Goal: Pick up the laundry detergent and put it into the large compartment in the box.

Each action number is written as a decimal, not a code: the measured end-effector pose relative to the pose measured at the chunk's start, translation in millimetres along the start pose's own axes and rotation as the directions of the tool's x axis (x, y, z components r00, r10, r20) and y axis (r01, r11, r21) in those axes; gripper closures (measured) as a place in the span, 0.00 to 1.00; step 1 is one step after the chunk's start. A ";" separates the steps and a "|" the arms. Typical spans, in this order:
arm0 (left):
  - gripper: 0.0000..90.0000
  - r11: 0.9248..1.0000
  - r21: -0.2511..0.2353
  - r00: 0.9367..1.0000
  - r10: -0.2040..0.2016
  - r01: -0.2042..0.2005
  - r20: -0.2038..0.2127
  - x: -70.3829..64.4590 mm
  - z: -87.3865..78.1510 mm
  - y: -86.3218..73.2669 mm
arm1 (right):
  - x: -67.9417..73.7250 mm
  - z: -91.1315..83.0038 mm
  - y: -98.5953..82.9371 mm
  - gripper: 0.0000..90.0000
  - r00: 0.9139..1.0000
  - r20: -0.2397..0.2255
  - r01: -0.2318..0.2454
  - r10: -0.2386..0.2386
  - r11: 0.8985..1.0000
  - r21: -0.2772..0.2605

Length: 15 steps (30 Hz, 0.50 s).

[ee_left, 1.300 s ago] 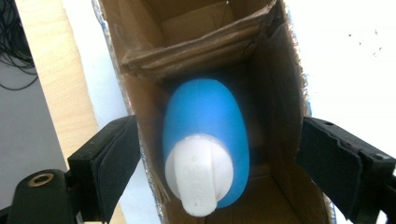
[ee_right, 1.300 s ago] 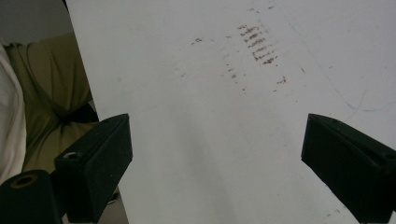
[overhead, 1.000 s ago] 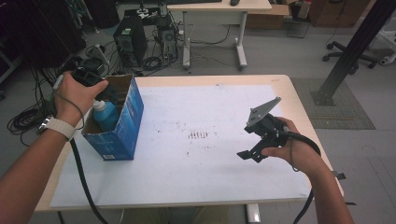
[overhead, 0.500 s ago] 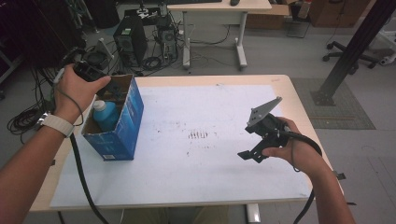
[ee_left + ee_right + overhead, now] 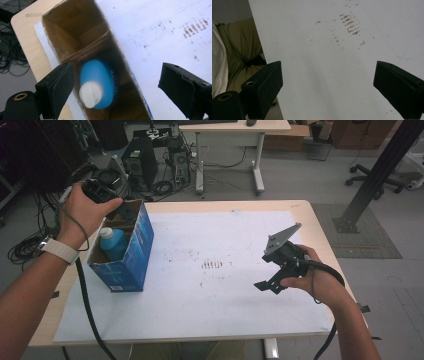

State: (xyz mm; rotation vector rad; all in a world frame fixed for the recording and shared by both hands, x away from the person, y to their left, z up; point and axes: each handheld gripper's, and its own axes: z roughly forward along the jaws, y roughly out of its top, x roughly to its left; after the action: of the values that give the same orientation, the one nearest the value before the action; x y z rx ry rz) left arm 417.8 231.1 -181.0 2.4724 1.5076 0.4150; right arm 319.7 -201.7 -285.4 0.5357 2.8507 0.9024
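My left gripper (image 5: 107, 200) is over the far end of the blue box (image 5: 131, 257), jaws spread wide with nothing between them. In the left gripper view the pads straddle the open top: the blue bottle (image 5: 97, 82) with its white cap (image 5: 90, 93) stands upright inside, just beside the left pad (image 5: 61, 86), not touched. A cardboard divider (image 5: 85, 51) crosses the box beyond the bottle.

My right gripper (image 5: 272, 282) sits low over the near right of the table, jaws also wide apart and empty (grey plate (image 5: 283, 236) on top tilts up and away). The right gripper view has only white sheet and rust-coloured smudges (image 5: 349, 23) between its pads.

Surface: a white sheet (image 5: 210, 310) covers most of a light wood table (image 5: 320, 235), wood showing at the edges. Box stands at the left, well apart from the right gripper. Smudges (image 5: 214, 265) near the sheet's middle.

Room: grey floor, a PC tower (image 5: 136, 162) and tangled cables (image 5: 25, 245) far left, a second desk (image 5: 235, 130) behind, a black post (image 5: 380, 175) and an office chair base (image 5: 370, 170) far right.

Versus a second ago: left gripper has lifted and drawn back toward the far left, off the box opening. Right gripper, box and bottle unchanged.
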 end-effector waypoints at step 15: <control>0.14 0.992 -0.030 0.991 0.126 -0.125 0.050 -19.9 -15.6 11.1 | -0.4 -1.2 -0.4 0.10 1.000 0.003 -0.009 0.009 1.000 0.002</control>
State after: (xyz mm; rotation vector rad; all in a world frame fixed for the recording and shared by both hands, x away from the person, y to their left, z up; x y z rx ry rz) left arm 412.9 208.9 -165.2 2.5455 1.3230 0.3871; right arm 319.7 -202.9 -284.7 0.5493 2.8496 0.8989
